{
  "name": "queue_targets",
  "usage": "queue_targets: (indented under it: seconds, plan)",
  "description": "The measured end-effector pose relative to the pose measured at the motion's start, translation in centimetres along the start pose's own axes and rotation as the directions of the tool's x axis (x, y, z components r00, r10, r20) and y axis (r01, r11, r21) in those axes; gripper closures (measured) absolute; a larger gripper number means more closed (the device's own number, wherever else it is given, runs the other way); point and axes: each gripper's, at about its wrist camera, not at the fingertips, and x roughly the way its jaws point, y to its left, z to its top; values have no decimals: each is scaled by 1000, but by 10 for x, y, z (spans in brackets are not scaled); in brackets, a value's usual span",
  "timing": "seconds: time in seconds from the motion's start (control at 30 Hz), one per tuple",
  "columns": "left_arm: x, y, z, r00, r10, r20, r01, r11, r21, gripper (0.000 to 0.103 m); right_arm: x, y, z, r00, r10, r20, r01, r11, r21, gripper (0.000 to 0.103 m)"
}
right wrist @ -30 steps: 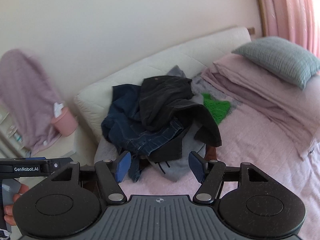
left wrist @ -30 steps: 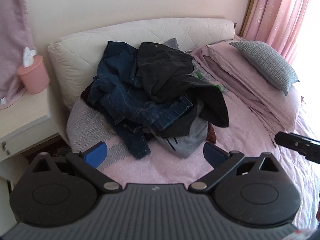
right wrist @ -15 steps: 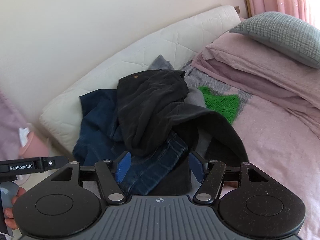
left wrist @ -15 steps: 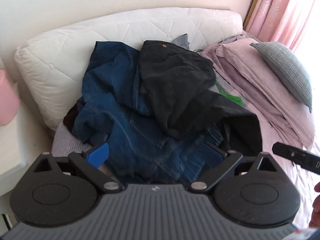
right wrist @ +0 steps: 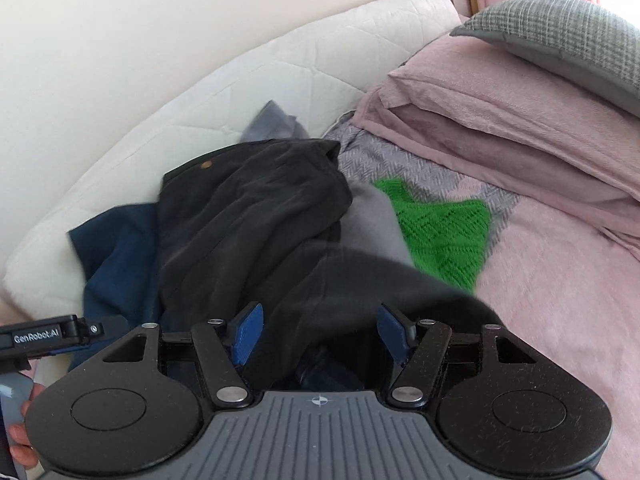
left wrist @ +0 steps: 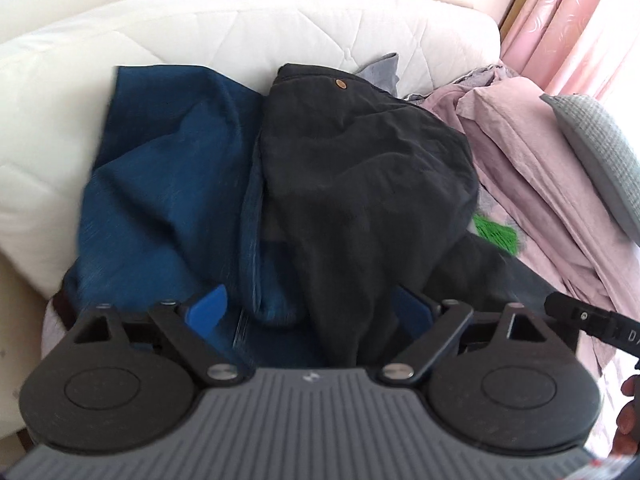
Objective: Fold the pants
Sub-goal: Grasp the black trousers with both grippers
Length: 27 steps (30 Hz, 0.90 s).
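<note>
A pile of clothes lies against the white headboard cushion (left wrist: 240,36). On top are dark charcoal pants (left wrist: 360,176) (right wrist: 256,216) with a brass waist button, draped over blue jeans (left wrist: 168,184) (right wrist: 116,256). My left gripper (left wrist: 312,306) is open, its blue fingers straddling the lower edge of the charcoal pants and the jeans. My right gripper (right wrist: 320,330) is open too, close over the dark pants' lower fold. Nothing is pinched in either one.
A green knit garment (right wrist: 440,228) and a grey garment (right wrist: 372,220) lie to the right of the pile. Folded pink bedding (right wrist: 500,120) and a grey checked pillow (right wrist: 560,40) lie further right. Pink curtains (left wrist: 568,20) hang at the back. The other gripper's body (left wrist: 592,320) shows at the right edge.
Both grippers have moved forward and down onto the clothes pile, which now fills the views. The nightstand and pink tissue holder have left the left view. Both jaws stay open.
</note>
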Motion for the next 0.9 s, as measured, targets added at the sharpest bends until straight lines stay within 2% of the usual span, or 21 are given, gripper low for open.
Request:
queue_targets:
  seconds: [0.17, 0.33, 0.53, 0.6, 0.7, 0.73, 0.77, 0.8, 0.83, 0.9]
  plan:
    - [51, 6, 29, 1000, -23, 3, 23, 999, -30, 19, 49, -7, 17, 1000, 3, -2, -3, 1000, 15, 42]
    - [92, 17, 49, 1000, -27, 5, 27, 997, -69, 19, 94, -10, 34, 999, 46, 1, -46, 997, 66, 42]
    - [110, 31, 70, 997, -46, 63, 54, 991, -124, 19, 139, -14, 44, 988, 150, -22, -143, 970, 199, 42]
    - [115, 35, 77, 997, -47, 60, 55, 987, -152, 22, 150, -10, 46, 988, 150, -31, -140, 967, 213, 42]
    - [126, 35, 80, 997, -71, 28, 74, 983, -166, 34, 162, -9, 46, 988, 155, -24, -145, 960, 239, 43]
    - [125, 32, 79, 998, -54, 33, 58, 987, -152, 40, 162, -11, 46, 985, 175, -7, -167, 952, 255, 63]
    - [124, 29, 78, 998, -40, 42, 45, 991, -129, 46, 161, -12, 46, 978, 207, 12, -203, 943, 265, 75]
    - [120, 26, 76, 998, -19, 53, 25, 993, -112, 62, 158, -13, 46, 975, 219, 30, -219, 937, 273, 85]
    - [116, 26, 75, 998, -3, 64, 10, 994, -110, 78, 153, -13, 46, 975, 215, 50, -220, 937, 272, 93]
    - [103, 29, 73, 996, 0, 84, 11, 992, -127, 95, 136, -12, 43, 964, 240, 116, -262, 934, 241, 97]
